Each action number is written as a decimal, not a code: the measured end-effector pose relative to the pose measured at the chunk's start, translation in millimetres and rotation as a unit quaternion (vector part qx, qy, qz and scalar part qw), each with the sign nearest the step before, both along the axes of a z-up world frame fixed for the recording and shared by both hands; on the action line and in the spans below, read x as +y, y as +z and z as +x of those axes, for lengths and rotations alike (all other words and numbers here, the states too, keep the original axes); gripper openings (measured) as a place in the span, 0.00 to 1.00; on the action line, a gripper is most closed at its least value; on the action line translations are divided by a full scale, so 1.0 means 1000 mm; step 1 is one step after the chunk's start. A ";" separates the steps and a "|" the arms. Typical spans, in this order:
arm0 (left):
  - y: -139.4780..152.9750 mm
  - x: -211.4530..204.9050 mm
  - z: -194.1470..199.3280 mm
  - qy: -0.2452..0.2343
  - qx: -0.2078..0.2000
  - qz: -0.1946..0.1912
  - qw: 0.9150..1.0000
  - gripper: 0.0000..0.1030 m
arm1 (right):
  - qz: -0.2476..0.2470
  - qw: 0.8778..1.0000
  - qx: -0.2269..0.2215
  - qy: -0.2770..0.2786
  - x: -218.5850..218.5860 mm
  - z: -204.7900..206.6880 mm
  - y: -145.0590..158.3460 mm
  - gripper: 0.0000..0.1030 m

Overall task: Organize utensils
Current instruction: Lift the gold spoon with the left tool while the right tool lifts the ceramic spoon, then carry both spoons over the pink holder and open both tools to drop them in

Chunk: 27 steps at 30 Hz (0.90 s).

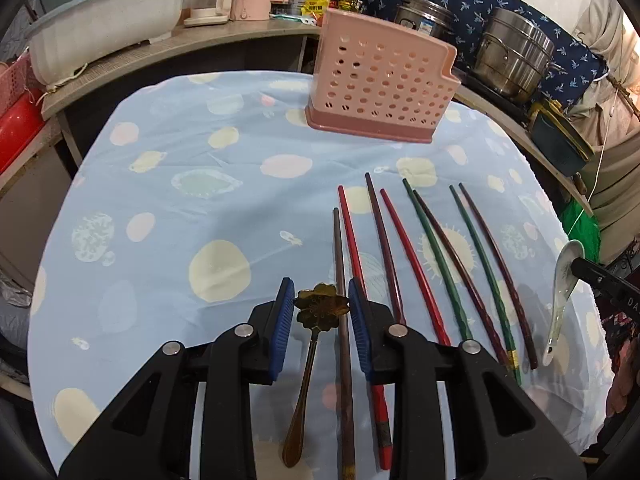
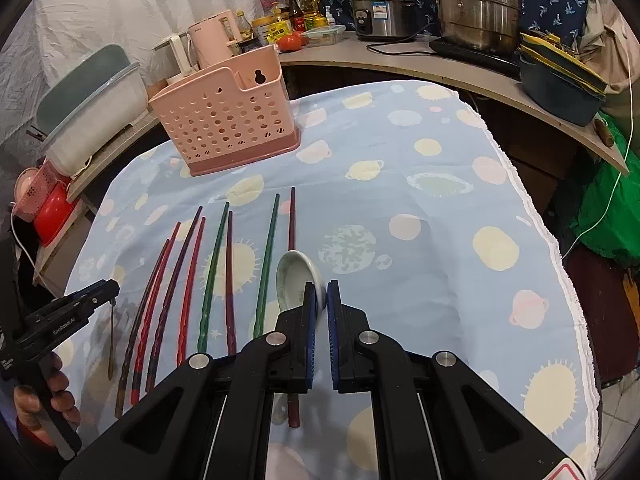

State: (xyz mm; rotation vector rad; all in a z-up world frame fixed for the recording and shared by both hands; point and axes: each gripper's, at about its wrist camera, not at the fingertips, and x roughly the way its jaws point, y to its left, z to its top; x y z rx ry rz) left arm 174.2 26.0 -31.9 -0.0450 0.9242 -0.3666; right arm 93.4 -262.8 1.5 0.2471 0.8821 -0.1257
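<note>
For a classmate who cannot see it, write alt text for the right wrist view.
The right gripper pinches the rim of a white ceramic spoon above a blue spotted tablecloth. Coloured chopsticks lie left of it; a pink utensil basket stands behind.

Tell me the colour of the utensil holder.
Pink utensil holder, darker pink base; clearest in right wrist view.

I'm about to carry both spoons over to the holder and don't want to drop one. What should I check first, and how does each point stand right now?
1. Right gripper clamped on the white ceramic spoon: ok, pads pinch its bowl rim.
2. Left gripper clamped on the gold spoon: ok, pads press both sides of its flower-shaped head.
3. Gold spoon clear of the cloth: cannot tell.
4. Pink utensil holder upright: ok.
5. Holder's compartments free: cannot tell, only partly visible.
6. Chopsticks out of the path: ok, lying flat.
</note>
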 end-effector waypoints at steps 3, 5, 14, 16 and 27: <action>0.012 0.002 -0.007 0.005 -0.010 0.003 1.000 0.26 | -0.001 1.000 -0.009 0.005 0.003 -0.003 0.008 0.06; 0.020 0.003 -0.012 0.009 -0.016 0.004 1.000 0.26 | -0.002 1.000 -0.014 0.009 0.004 -0.006 0.013 0.06; 0.070 0.003 -0.027 0.019 -0.052 0.004 0.998 0.26 | -0.008 0.999 -0.039 0.033 0.010 -0.008 0.037 0.06; 0.082 0.001 -0.025 0.020 -0.061 0.004 0.998 0.26 | -0.012 0.998 -0.046 0.038 0.012 -0.004 0.044 0.06; 0.143 -0.015 0.018 0.033 -0.101 -0.012 0.994 0.26 | -0.051 0.991 -0.102 0.066 0.021 0.050 0.097 0.06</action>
